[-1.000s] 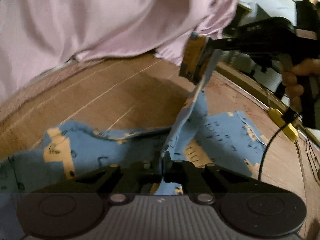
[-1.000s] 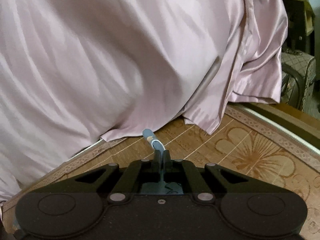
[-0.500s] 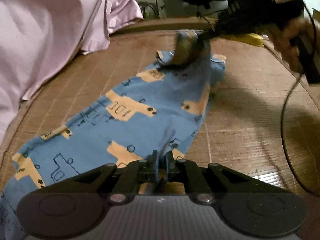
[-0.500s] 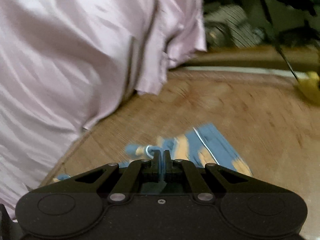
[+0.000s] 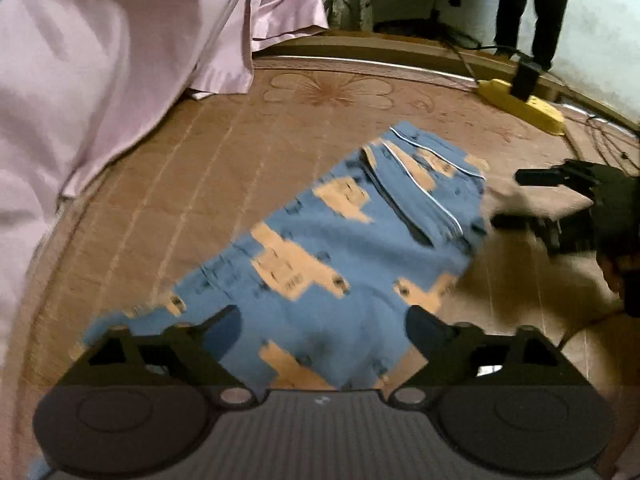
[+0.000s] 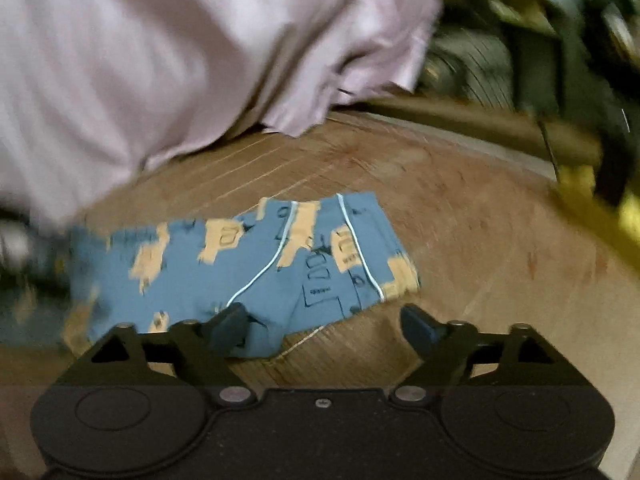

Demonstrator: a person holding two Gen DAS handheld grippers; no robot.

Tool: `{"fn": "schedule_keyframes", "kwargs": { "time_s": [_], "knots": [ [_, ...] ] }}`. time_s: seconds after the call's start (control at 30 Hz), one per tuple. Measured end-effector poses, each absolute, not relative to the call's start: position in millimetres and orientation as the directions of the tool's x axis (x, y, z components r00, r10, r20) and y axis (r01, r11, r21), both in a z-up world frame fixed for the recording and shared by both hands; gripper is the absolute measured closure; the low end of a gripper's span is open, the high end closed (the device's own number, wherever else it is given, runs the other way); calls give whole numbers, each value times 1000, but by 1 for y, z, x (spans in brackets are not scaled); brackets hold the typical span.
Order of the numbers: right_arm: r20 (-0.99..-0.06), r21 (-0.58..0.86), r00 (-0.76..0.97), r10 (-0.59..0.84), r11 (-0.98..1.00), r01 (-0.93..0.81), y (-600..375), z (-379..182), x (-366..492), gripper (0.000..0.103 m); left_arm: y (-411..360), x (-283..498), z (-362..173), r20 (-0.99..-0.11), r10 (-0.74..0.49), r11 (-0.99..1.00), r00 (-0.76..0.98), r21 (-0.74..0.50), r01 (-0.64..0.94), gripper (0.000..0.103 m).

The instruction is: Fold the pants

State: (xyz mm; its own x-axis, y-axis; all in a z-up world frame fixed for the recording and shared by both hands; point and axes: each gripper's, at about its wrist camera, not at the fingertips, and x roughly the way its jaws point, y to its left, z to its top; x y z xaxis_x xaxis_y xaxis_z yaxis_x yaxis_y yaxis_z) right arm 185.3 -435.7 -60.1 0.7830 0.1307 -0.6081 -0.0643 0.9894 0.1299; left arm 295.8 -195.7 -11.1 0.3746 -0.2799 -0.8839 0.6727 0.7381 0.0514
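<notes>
Left tongs (image 5: 322,322) gape wide and hold nothing above the near end of the blue cotton pants with tan truck prints (image 5: 340,248), which lie along the brown woven bed mat (image 5: 224,160), well clear of the pink satin sheet (image 5: 100,60).

Right tongs (image 6: 322,320) also gape wide and empty at the pants' (image 6: 256,264) piped end; a careless regrasp could catch one layer and drag the fold askew.

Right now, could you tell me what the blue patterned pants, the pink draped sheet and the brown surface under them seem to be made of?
Blue pants with tan print: soft matte knit, probably cotton; they lie limp and creased. Pink draped sheet: satin-like, judging by its sheen. Brown surface: seemingly a woven bamboo or rattan mat, with stitched lines and a flower motif.
</notes>
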Motion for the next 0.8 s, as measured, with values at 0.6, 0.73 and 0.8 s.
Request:
{"fn": "schedule_keyframes", "kwargs": {
  "time_s": [0.6, 0.73, 0.8],
  "knots": [
    [-472, -399, 875, 113, 857, -326, -367, -81, 178, 10, -303, 363, -31, -867, -399, 522, 299, 54, 851, 6],
    [-431, -425, 897, 100, 854, -300, -367, -85, 182, 12, -305, 392, -31, -863, -430, 589, 265, -46, 807, 8],
    [-428, -414, 897, 112, 858, -305, -366, -85, 184, 17, -307, 402, -35, -866, -432, 604, 251, -71, 794, 17]
  ]
}}
